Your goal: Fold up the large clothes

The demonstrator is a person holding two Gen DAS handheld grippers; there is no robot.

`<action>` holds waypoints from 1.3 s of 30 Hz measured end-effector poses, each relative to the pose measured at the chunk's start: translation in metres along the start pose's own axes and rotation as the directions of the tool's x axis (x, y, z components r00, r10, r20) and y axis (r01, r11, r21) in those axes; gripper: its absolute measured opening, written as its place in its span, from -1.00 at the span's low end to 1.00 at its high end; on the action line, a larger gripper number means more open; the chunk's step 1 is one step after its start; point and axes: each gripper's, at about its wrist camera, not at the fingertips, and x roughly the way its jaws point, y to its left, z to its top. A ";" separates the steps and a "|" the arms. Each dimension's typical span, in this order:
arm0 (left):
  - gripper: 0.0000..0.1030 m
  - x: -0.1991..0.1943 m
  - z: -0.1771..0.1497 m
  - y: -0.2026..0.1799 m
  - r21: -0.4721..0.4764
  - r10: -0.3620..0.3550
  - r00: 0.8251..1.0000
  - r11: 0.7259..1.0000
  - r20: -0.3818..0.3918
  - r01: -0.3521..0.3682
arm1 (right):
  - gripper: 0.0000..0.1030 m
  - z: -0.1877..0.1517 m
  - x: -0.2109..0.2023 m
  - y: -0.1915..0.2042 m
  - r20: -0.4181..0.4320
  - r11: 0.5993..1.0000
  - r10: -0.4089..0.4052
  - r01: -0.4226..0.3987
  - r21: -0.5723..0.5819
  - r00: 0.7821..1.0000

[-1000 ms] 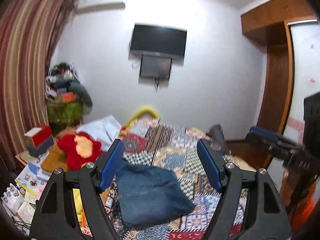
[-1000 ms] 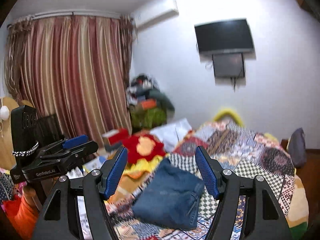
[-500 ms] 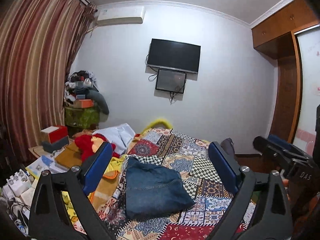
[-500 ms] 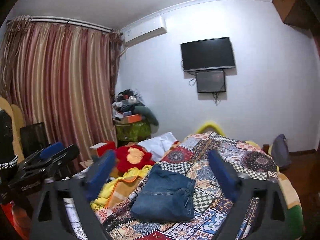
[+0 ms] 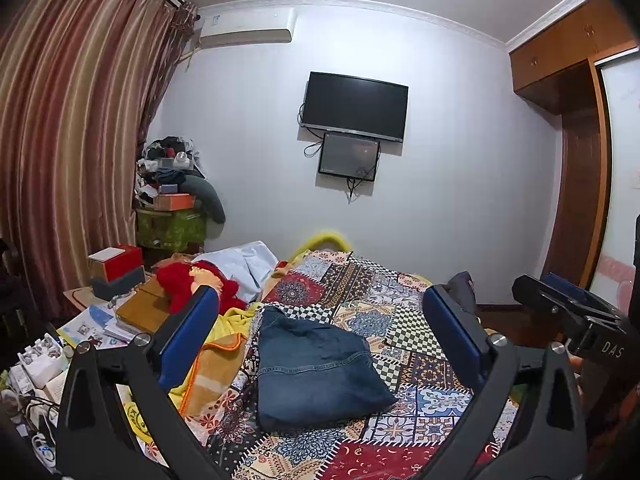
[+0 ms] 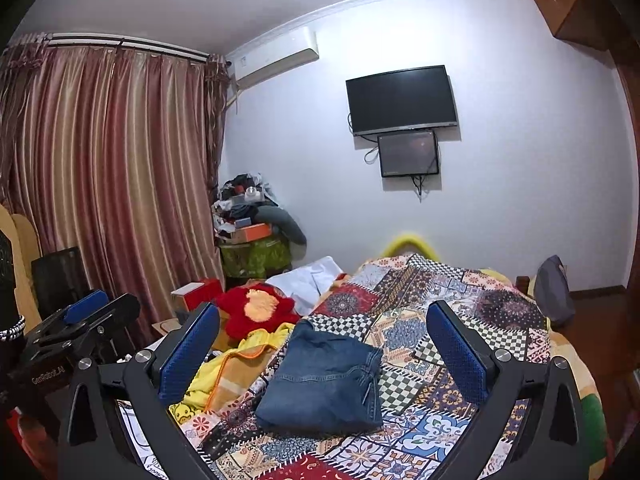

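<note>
A pair of blue jeans (image 5: 316,364) lies folded in a compact bundle on the patchwork bedspread (image 5: 404,332); it also shows in the right wrist view (image 6: 328,380). My left gripper (image 5: 320,332) is open and empty, held back from and above the jeans. My right gripper (image 6: 324,340) is open and empty too, likewise well back from the jeans. Each gripper shows at the edge of the other's view, the right one (image 5: 568,308) and the left one (image 6: 76,324).
A yellow and orange blanket (image 5: 216,356) and a red plush toy (image 5: 192,280) lie left of the jeans. A cluttered side table with boxes (image 5: 116,264) and papers stands at the left. A dark bag (image 6: 554,292) sits at the bed's far right. Wardrobe (image 5: 576,160) on the right.
Both grippers have opened wider and pulled back and up from the jeans, so more of the room and the ceiling shows. The jeans have not moved.
</note>
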 end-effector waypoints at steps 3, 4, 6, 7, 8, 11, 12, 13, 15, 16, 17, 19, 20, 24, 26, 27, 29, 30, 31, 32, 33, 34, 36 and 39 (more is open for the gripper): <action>0.99 0.004 -0.001 0.002 -0.008 -0.005 1.000 1.000 -0.013 0.004 | 0.99 -0.002 0.002 -0.002 -0.008 1.000 0.003 -0.003 0.009 1.000; 0.99 0.005 -0.002 0.002 -0.010 -0.006 1.000 1.000 -0.016 0.006 | 1.00 -0.001 0.003 -0.003 -0.012 1.000 0.003 -0.003 0.010 1.000; 0.99 0.007 -0.003 0.003 -0.014 -0.005 1.000 1.000 -0.021 0.005 | 0.99 -0.002 0.005 -0.003 -0.017 1.000 0.003 -0.002 0.012 1.000; 0.99 0.008 -0.004 0.003 -0.015 -0.004 1.000 1.000 -0.024 0.004 | 0.99 -0.002 0.006 -0.004 -0.020 1.000 0.004 -0.003 0.013 1.000; 0.99 0.009 -0.004 0.003 -0.015 -0.004 1.000 1.000 -0.027 0.003 | 0.99 -0.002 0.007 -0.004 -0.024 1.000 0.006 -0.006 0.015 1.000; 0.99 0.013 -0.007 0.005 -0.017 -0.004 0.999 1.000 -0.043 0.003 | 0.99 -0.002 0.009 -0.004 -0.032 1.000 0.008 -0.008 0.017 0.999; 0.99 0.014 -0.007 0.004 -0.016 -0.004 0.999 1.000 -0.046 0.003 | 0.99 -0.003 0.010 -0.005 -0.034 1.000 0.008 -0.007 0.016 0.999; 0.99 0.015 -0.008 0.004 -0.017 -0.004 0.999 1.000 -0.049 0.003 | 0.99 -0.003 0.011 -0.005 -0.035 1.000 0.006 -0.006 0.015 0.999; 0.99 0.017 -0.008 0.004 -0.019 -0.008 0.999 1.000 -0.054 0.007 | 0.99 -0.003 0.010 -0.003 -0.037 1.000 0.006 -0.006 0.013 0.999; 0.99 0.017 -0.009 0.005 -0.021 -0.008 0.998 1.000 -0.055 0.007 | 0.99 -0.003 0.011 -0.003 -0.037 1.000 0.005 -0.005 0.012 0.999; 0.99 0.018 -0.009 0.005 -0.021 -0.009 0.998 1.000 -0.057 0.008 | 0.99 -0.003 0.011 -0.003 -0.038 1.000 0.006 -0.006 0.011 0.999; 0.99 0.019 -0.009 0.005 -0.021 -0.011 0.998 1.000 -0.062 0.010 | 0.99 -0.003 0.011 -0.002 -0.040 1.000 0.006 -0.006 0.010 0.999; 0.99 0.019 -0.009 0.006 -0.021 -0.012 0.998 1.000 -0.063 0.011 | 0.99 -0.004 0.012 -0.002 -0.042 1.000 0.006 -0.006 0.009 0.999; 0.99 0.021 -0.008 0.006 -0.022 -0.015 0.998 1.000 -0.069 0.014 | 0.99 -0.004 0.014 -0.003 -0.045 1.000 0.008 -0.007 0.010 0.999; 0.99 0.022 -0.008 0.005 -0.020 -0.015 0.997 1.000 -0.071 0.014 | 0.99 -0.005 0.015 -0.004 -0.048 1.000 0.007 -0.006 0.009 0.999; 0.99 0.022 -0.008 0.005 -0.021 -0.014 0.997 1.000 -0.071 0.012 | 0.99 -0.005 0.015 -0.004 -0.048 1.000 0.006 -0.006 0.009 0.999; 0.99 0.022 -0.008 0.006 -0.024 -0.016 0.997 1.000 -0.073 0.014 | 1.00 -0.004 0.015 -0.004 -0.048 1.000 0.006 -0.006 0.010 0.999; 0.99 0.022 -0.008 0.006 -0.024 -0.016 0.997 1.000 -0.074 0.015 | 0.99 -0.004 0.015 -0.004 -0.048 1.000 0.007 -0.007 0.010 0.999; 0.99 0.022 -0.009 0.006 -0.024 -0.018 0.997 1.000 -0.075 0.016 | 1.00 -0.004 0.015 -0.004 -0.047 1.000 0.007 -0.007 0.009 0.999; 0.99 0.022 -0.009 0.006 -0.024 -0.018 0.997 1.000 -0.075 0.016 | 1.00 -0.004 0.015 -0.004 -0.047 1.000 0.006 -0.006 0.009 0.999; 0.99 0.022 -0.009 0.006 -0.024 -0.018 0.997 1.000 -0.075 0.016 | 1.00 -0.004 0.015 -0.004 -0.048 1.000 0.006 -0.006 0.009 0.999; 0.99 0.023 -0.009 0.006 -0.024 -0.019 0.997 1.000 -0.076 0.017 | 0.99 -0.004 0.015 -0.004 -0.047 1.000 0.006 -0.006 0.009 0.999; 0.99 0.023 -0.008 0.007 -0.026 -0.022 0.997 0.999 -0.075 0.020 | 0.99 -0.004 0.015 -0.004 -0.048 1.000 0.007 -0.006 0.009 0.999; 0.99 0.023 -0.009 0.008 -0.025 -0.022 0.997 0.999 -0.076 0.020 | 1.00 -0.004 0.014 -0.004 -0.048 1.000 0.007 -0.007 0.009 0.999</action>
